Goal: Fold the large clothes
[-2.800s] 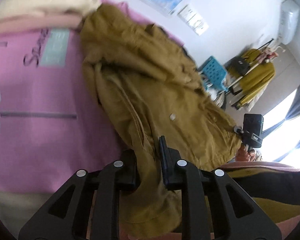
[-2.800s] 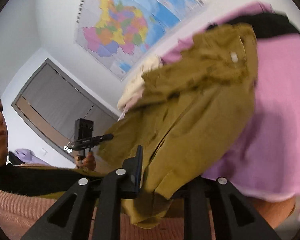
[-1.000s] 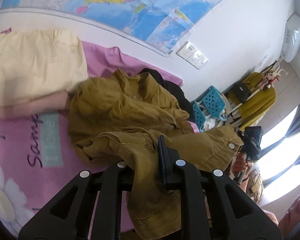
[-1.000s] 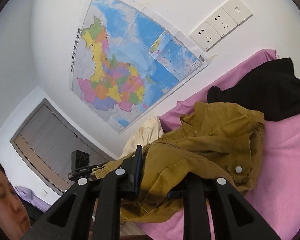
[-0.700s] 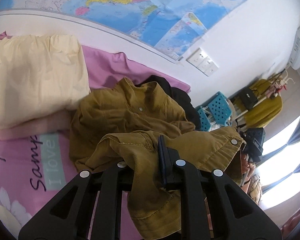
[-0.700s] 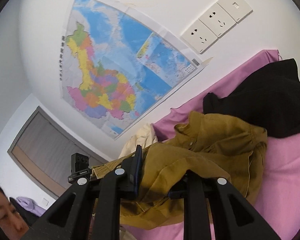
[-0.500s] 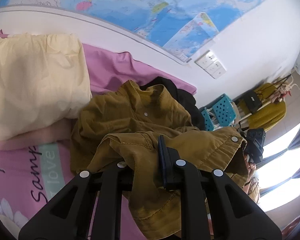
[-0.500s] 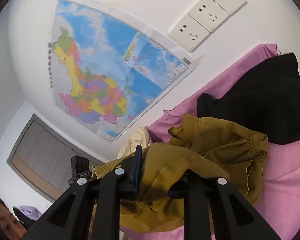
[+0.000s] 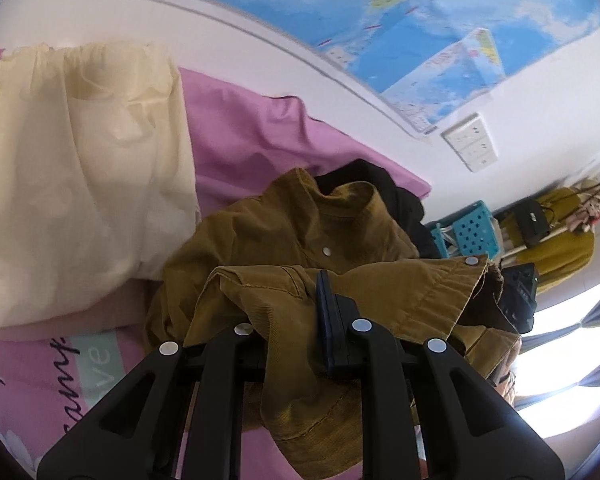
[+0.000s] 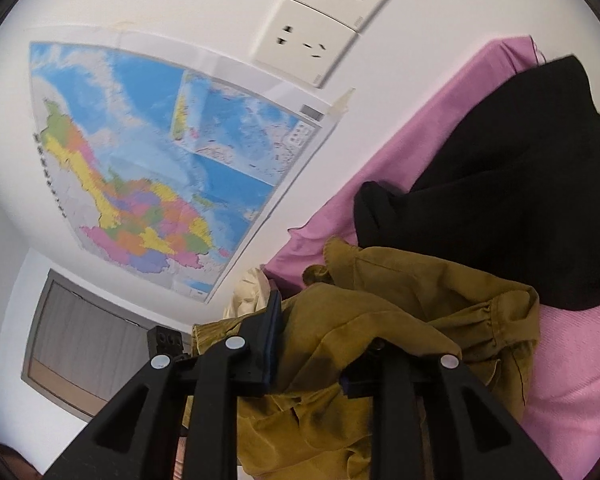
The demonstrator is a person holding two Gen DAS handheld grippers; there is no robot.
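- Since the earliest frames the mustard jacket [image 9: 284, 240] has come down from hanging in the air over the bed; most of it now lies bunched on the pink bedsheet [image 9: 240, 136], close to the wall.
- Both views now sit much nearer the wall: the wall map [image 10: 160, 168] and the wall sockets [image 10: 320, 32] fill far more of the right wrist view than a second ago.
- The person's face, in the right wrist view a second ago, is gone from it.
- Black garment [image 10: 500, 200] lies on the sheet behind the jacket, touching its collar end; cream bedding [image 9: 72, 168] sits to the left of the jacket in the left wrist view.
- Writing: the bedsheet print reads partly "Sam..." in script and "...ve" on a pale green panel [image 9: 96, 356]; the rest is cut off. Map text too small to read.
- Left gripper [image 9: 292, 320] points downward at the bed, clamped on a fold of the jacket hem, cloth draped over the hidden left finger.
- Right gripper [image 10: 320, 344] points closer to level, toward the wall; its jaws have just been opening, jacket cloth lies between them and drapes over the right finger; can't tell whether the pads still pinch.
- The left gripper also shows small at the left of the right wrist view, at the jacket's far edge.
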